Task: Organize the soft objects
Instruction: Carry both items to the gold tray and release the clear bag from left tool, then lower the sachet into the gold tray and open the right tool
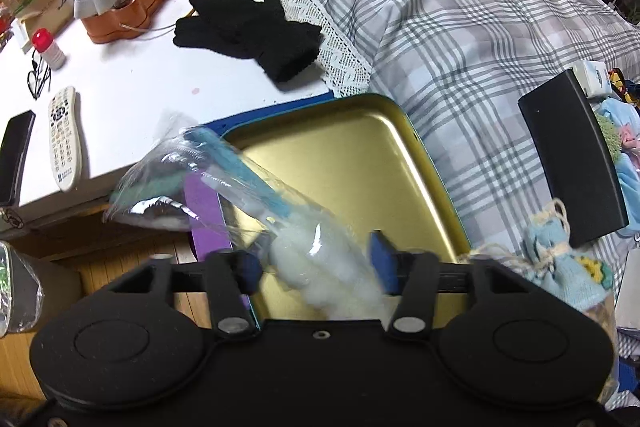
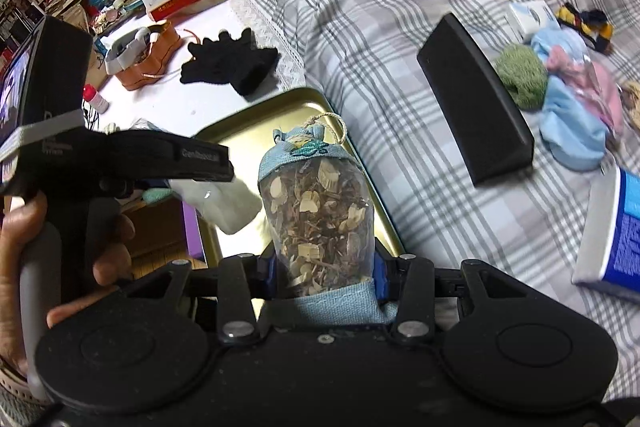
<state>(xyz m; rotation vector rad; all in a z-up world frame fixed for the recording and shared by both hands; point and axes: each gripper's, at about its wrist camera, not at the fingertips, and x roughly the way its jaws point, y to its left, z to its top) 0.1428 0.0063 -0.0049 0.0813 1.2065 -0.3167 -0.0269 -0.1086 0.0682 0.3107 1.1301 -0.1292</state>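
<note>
In the left wrist view my left gripper (image 1: 316, 271) hangs over a shallow gold tray (image 1: 360, 147). A clear plastic bag (image 1: 320, 267) with white fluffy balls and a teal piece inside lies slanted between the blue pads. The left pad stands clear of it, so the jaws are open. My right gripper (image 2: 323, 275) is shut on a sachet (image 2: 320, 211) of dried herbs with light blue cloth ends and a twine loop, held above the same tray (image 2: 248, 123). The sachet (image 1: 560, 259) also shows at the right edge of the left wrist view. A hand (image 2: 108, 267) holds the left tool.
Black gloves (image 1: 248, 31), a remote (image 1: 64, 139) and an orange tin (image 1: 124, 3) lie on the white table. A black case (image 1: 572, 155) rests on the plaid bedspread (image 1: 460, 7). Several soft items (image 2: 568, 99) and a blue box (image 2: 616, 231) lie farther right.
</note>
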